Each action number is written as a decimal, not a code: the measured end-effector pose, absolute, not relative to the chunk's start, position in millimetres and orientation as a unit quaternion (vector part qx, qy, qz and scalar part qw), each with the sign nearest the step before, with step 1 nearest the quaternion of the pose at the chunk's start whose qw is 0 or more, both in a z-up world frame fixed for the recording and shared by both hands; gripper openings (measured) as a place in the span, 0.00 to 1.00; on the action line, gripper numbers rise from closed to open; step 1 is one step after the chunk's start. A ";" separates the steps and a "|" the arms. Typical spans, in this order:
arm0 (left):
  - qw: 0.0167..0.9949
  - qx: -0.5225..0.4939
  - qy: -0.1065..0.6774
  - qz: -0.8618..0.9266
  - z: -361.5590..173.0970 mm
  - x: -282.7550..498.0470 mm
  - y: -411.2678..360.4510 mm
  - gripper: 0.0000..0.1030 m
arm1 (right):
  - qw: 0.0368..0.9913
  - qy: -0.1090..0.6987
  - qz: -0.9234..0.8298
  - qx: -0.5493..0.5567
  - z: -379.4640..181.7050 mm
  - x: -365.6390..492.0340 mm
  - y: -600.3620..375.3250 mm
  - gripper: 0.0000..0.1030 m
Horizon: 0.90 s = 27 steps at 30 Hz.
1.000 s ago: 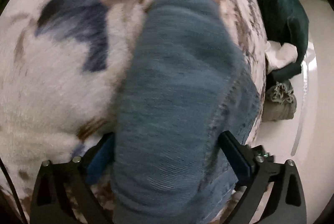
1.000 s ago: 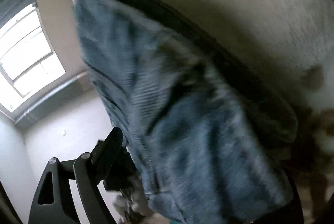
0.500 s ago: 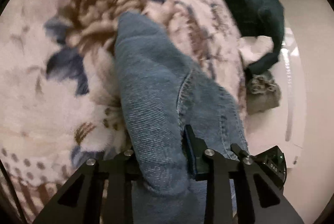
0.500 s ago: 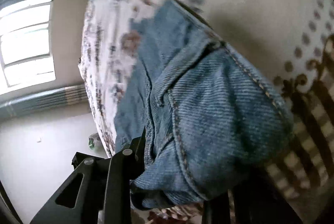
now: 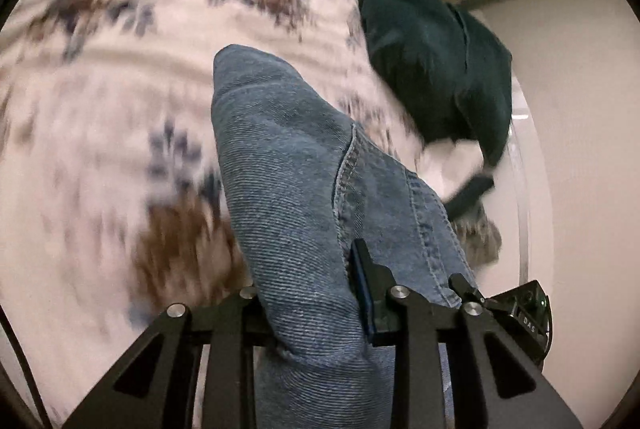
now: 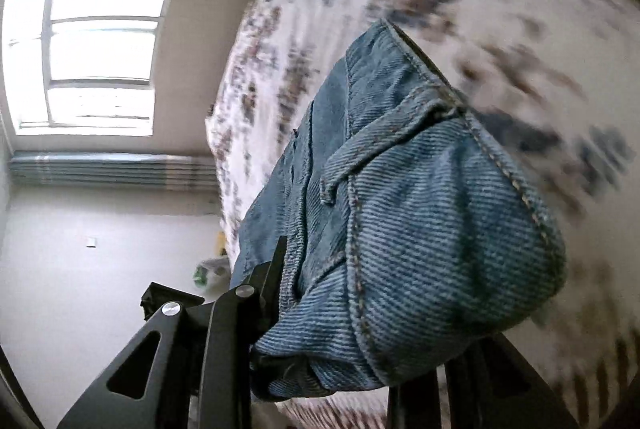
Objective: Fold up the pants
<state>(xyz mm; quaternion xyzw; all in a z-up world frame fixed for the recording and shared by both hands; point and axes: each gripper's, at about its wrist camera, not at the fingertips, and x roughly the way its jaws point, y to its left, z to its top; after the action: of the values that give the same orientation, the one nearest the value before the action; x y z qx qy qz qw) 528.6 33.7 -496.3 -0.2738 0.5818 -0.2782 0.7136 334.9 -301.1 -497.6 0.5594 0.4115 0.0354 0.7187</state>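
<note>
The pants are blue denim jeans [image 5: 296, 181]. In the left wrist view a fold of them runs up from between the fingers of my left gripper [image 5: 308, 289], which is shut on it and holds it above the flowered bed cover [image 5: 120, 101]. In the right wrist view my right gripper [image 6: 360, 313] is shut on a thick bunch of the jeans [image 6: 432, 229] with a seam and a belt loop; the right finger is hidden behind the cloth.
A dark green garment [image 5: 432, 69] lies at the bed's far edge, with white cloth [image 5: 452, 165] and a grey-brown item [image 5: 480, 237] below it. The right wrist view shows a window [image 6: 100, 49], a pale floor and a small bag [image 6: 212, 269] beside the bed.
Both grippers have closed on the jeans and lifted them off the bed. The cover now lies farther below and blurs with the motion.
</note>
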 end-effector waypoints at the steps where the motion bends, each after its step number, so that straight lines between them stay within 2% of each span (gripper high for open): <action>1: 0.717 -0.273 0.579 -0.277 -497.6 549.7 34.6 0.24 | 0.720 0.407 0.043 0.561 -501.1 358.3 -300.5 0.28; 5: 0.742 -0.252 0.561 -0.267 -515.9 637.0 40.5 0.24 | 0.726 0.401 0.072 0.554 -533.0 462.0 -296.5 0.28; 9: 0.747 -0.234 0.570 -0.251 -573.5 702.3 50.5 0.24 | 0.723 0.415 0.093 0.544 -594.1 542.7 -287.4 0.28; 12: 0.730 -0.215 0.605 -0.233 -630.3 719.2 56.9 0.25 | 0.706 0.455 0.087 0.535 -653.7 574.5 -277.2 0.28; 14: 0.716 -0.211 0.624 -0.232 -664.6 717.3 65.1 0.34 | 0.703 0.489 0.079 0.511 -682.1 579.9 -270.7 0.29; 16: 0.709 -0.231 0.620 -0.245 -671.2 711.7 72.3 0.36 | 0.691 0.496 0.085 0.519 -697.8 576.4 -273.7 0.29; 18: 0.711 -0.232 0.621 -0.233 -665.5 704.8 71.1 0.39 | 0.687 0.501 0.084 0.519 -698.3 578.8 -275.6 0.34; 21: 0.727 -0.193 0.631 -0.191 -643.0 701.3 61.8 0.46 | 0.682 0.535 0.060 0.495 -687.8 594.2 -274.8 0.48; 22: 0.736 -0.165 0.633 -0.174 -632.2 697.8 55.2 0.51 | 0.686 0.550 0.047 0.474 -679.5 596.8 -272.6 0.62; 23: 0.748 -0.137 0.630 -0.159 -621.9 696.2 49.9 0.55 | 0.694 0.564 0.042 0.445 -665.4 601.2 -268.8 0.82; 24: 0.759 -0.107 0.626 -0.143 -612.0 691.0 45.0 0.61 | 0.703 0.572 0.034 0.421 -655.8 598.1 -263.8 0.91; 25: 0.769 -0.077 0.623 -0.124 -603.4 685.2 41.0 0.79 | 0.719 0.582 0.015 0.379 -641.1 599.7 -258.6 0.92; 26: 0.774 -0.064 0.620 -0.114 -598.4 681.7 39.8 0.90 | 0.737 0.591 -0.002 0.328 -625.6 600.1 -250.5 0.92; 27: 0.784 -0.047 0.609 -0.107 -589.5 673.9 35.1 0.90 | 0.750 0.597 -0.016 0.284 -613.5 600.4 -242.2 0.92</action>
<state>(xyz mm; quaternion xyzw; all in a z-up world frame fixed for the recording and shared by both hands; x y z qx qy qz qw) 673.9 35.1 -589.5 -0.0474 0.6093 -0.1070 0.7843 600.4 -242.2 -613.5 0.2836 0.5967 -0.0163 0.7505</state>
